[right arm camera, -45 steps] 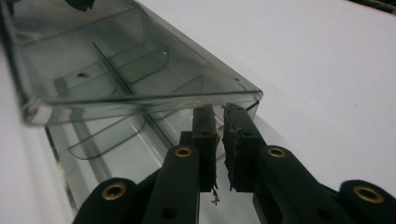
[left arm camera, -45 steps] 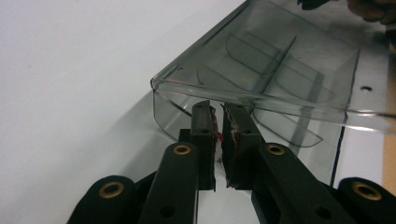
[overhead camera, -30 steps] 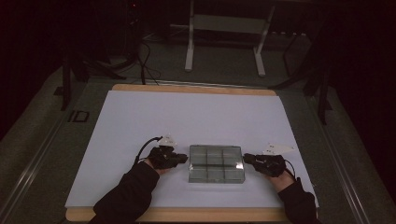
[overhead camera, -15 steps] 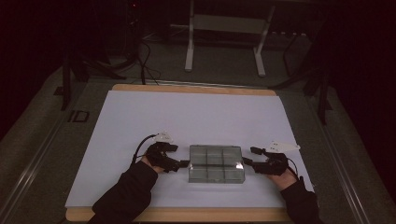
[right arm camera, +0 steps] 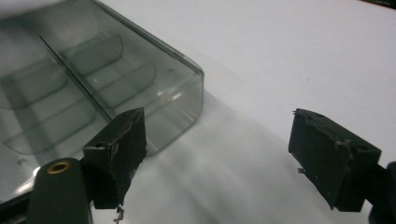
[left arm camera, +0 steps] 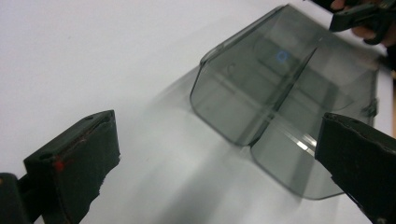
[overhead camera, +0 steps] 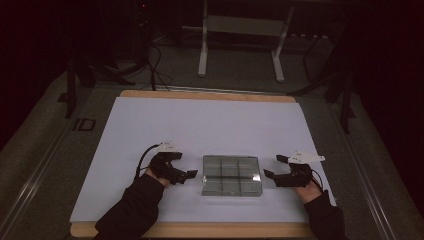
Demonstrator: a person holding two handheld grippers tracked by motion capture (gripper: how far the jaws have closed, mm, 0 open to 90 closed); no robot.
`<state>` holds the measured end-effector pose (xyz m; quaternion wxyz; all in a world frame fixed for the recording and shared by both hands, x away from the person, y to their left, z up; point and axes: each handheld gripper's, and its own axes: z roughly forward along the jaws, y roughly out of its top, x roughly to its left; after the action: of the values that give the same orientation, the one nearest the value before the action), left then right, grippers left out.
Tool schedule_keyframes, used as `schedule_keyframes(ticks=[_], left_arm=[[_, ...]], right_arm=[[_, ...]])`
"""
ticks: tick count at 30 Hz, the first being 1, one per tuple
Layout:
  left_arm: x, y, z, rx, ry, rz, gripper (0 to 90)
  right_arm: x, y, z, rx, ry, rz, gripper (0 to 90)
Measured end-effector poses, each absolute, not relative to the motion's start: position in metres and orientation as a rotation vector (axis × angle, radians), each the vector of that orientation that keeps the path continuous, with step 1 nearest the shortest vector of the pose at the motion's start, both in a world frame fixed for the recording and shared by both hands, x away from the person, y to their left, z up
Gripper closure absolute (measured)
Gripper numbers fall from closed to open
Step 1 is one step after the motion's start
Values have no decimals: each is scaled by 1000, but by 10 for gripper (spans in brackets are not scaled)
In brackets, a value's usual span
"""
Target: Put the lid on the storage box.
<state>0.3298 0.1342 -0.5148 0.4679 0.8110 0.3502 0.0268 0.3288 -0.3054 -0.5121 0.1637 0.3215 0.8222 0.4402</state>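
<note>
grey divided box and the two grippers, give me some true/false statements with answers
1. The grey divided box lies between the left gripper and the right gripper. True.
2. The left gripper is shut on the box's edge. False: its jaws stand wide open, apart from the box.
3. The box rests on the white table cover. True.
4. The right gripper holds the box lifted off the table. False: it is open, holding nothing.
5. The box is opaque red. False: it is see-through grey with inner dividers.
</note>
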Motion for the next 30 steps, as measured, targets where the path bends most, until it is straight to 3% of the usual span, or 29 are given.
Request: schedule_keyframes(ticks=[14,30], left_arm=[[316,141,-526,2072,849,81,15],[302,159,-534,2036,870,91,15]], right_arm=[[322,-318,-520,992,2345,1246,184],[308,-339,-528,1060,2323,1198,180]])
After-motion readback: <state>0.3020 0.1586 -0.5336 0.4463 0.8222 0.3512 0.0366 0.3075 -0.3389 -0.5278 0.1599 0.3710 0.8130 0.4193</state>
